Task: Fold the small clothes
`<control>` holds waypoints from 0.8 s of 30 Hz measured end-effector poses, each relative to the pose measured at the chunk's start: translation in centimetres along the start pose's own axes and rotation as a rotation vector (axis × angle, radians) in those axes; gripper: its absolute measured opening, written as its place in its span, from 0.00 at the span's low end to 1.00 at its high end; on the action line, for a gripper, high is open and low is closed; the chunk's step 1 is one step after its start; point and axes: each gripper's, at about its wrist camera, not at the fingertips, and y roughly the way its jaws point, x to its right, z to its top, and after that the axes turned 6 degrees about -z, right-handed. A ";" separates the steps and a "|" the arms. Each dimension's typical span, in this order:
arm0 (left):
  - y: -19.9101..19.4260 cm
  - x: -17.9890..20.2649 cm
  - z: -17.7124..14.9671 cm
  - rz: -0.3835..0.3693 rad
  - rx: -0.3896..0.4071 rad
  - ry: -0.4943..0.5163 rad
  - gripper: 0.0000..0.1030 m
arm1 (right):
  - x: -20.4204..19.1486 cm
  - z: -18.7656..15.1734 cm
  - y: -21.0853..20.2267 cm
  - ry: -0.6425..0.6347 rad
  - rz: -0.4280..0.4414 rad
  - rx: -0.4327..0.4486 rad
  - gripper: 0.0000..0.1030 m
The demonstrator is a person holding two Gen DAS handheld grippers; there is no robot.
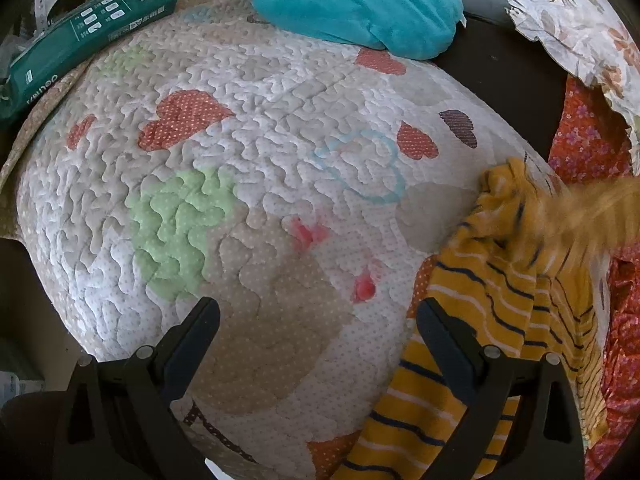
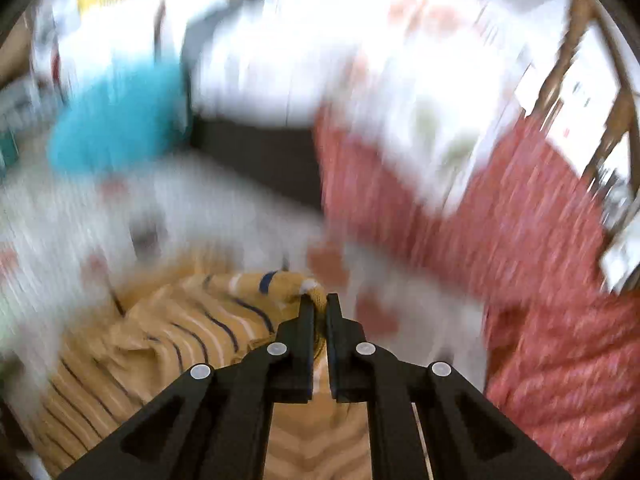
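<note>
A small yellow garment with navy and white stripes (image 1: pixel 500 312) lies crumpled at the right edge of a quilted heart-print mat (image 1: pixel 260 168). My left gripper (image 1: pixel 316 312) is open and empty above the mat, its right finger (image 1: pixel 448 344) over the garment's left edge. In the right wrist view, my right gripper (image 2: pixel 318 300) is shut on a bunched edge of the striped garment (image 2: pixel 192 328), which hangs below and to the left. That view is heavily motion-blurred.
A teal plush cushion (image 1: pixel 360 4) lies at the mat's far edge. A green box (image 1: pixel 80 40) sits at far left. Red floral fabric (image 1: pixel 588 144) and a floral ruffled cloth (image 1: pixel 576 20) lie to the right, beyond a dark gap (image 1: pixel 508 68).
</note>
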 end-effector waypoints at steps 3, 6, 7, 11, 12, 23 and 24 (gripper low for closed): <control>0.0 -0.6 0.1 -0.004 -0.002 -0.024 0.96 | 1.3 0.6 -5.2 0.017 0.041 0.127 0.05; 0.0 -1.3 0.2 -0.021 -0.009 -0.054 0.96 | 0.5 -4.5 -6.6 -0.050 0.089 0.095 0.05; 0.0 -1.3 0.1 -0.025 -0.013 -0.057 0.96 | -0.1 -7.2 -6.1 -0.084 0.093 0.046 0.05; -0.1 -0.8 -0.2 -0.031 -0.017 -0.037 0.96 | -1.4 -18.8 -0.6 -0.137 0.070 -0.258 0.05; -0.1 -0.6 -0.3 -0.030 -0.018 -0.029 0.96 | -1.2 -21.5 1.0 -0.131 0.058 -0.343 0.06; 2.8 6.0 2.9 -0.210 -0.117 0.088 0.96 | -2.2 -15.6 3.0 0.208 0.321 -0.275 0.63; 3.6 6.6 3.6 -0.250 -0.136 0.077 0.96 | -3.3 -14.3 4.1 0.247 0.385 -0.289 0.63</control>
